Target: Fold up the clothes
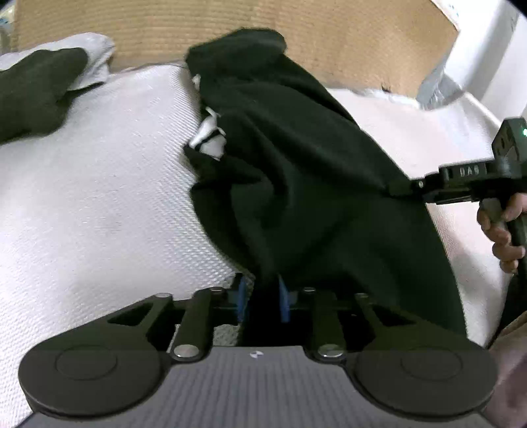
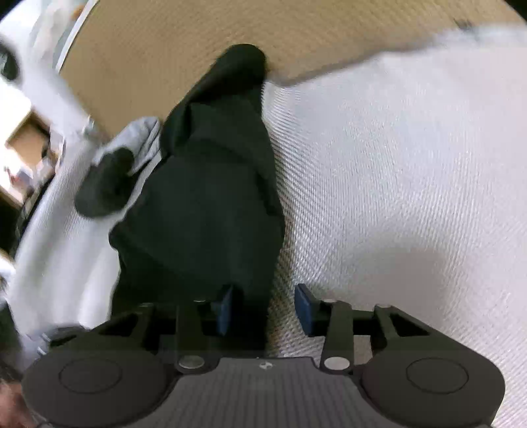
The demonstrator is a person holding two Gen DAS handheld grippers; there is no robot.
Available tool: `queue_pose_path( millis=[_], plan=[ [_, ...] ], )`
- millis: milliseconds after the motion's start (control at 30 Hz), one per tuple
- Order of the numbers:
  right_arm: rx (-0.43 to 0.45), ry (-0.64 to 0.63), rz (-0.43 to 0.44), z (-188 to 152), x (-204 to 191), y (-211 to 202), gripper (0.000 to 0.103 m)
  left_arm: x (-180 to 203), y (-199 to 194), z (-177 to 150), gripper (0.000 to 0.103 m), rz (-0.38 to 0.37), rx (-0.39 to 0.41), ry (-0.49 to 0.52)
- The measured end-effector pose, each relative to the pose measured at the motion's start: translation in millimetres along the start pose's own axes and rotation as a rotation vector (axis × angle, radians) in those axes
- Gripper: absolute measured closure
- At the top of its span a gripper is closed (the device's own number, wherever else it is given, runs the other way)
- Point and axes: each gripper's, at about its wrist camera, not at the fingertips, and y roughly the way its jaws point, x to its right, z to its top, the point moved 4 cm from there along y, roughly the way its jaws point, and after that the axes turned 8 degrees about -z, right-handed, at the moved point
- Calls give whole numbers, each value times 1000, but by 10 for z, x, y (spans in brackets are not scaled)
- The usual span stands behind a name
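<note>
Bedroom, white mattress (image 1: 98, 197), tan headboard (image 1: 230, 23)

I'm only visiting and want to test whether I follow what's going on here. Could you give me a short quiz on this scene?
1. True or false: the black garment lies on a white textured cover.
2. What sits between the blue pads of the left tool? A) nothing B) black cloth C) a white towel
3. In the left wrist view, a hand at the right edge holds something whose tip meets the garment's edge. What is it?

Key: 1 true; 2 B; 3 the right tool.
</note>
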Motion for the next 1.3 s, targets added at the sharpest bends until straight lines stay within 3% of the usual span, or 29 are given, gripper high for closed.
queue_pose_path(
  millis=[33, 133, 300, 500, 567, 800, 967, 1033, 1100, 1167, 1267, 1300],
  plan=[
    [13, -33, -12, 39, -33, -42, 58, -32, -72, 8, 65, 5, 18, -13],
    [68, -120, -40, 193, -127, -160, 57, -42, -230, 148, 58, 43, 73, 12],
    [117, -123, -85, 481, -138, -56, 57, 18, -193, 698, 43, 112, 173, 114],
    [141, -121, -89, 641, -64, 146, 57, 173, 357, 1661, 43, 151, 223, 248],
    [136, -101, -82, 677, -18, 182, 57, 181, 528, 1942, 35, 169, 254, 255],
    [134, -48, -48, 797, 82, 290, 57, 393, 1283, 2546, 24, 140, 217, 420],
    [151, -24, 25, 778, 4, 389, 57, 268, 1878, 2855, 28, 215, 125, 449],
    [154, -38, 50, 754, -47, 445, 57, 149, 2054, 2931, 48, 275, 73, 452],
    [113, -82, 16, 705, -95, 534, 57, 26, 2128, 2988, 51, 277, 64, 444],
    [36, -123, -20, 620, -127, 662, 57, -136, 2144, 3038, 52, 232, 66, 384],
    [32, -212, -61, 535, -213, 710, 58, -440, 2038, 3109, 55, 63, 108, 177],
    [34, -231, -77, 523, -243, 710, 58, -479, 1954, 3127, 55, 24, 145, 154]
  ],
)
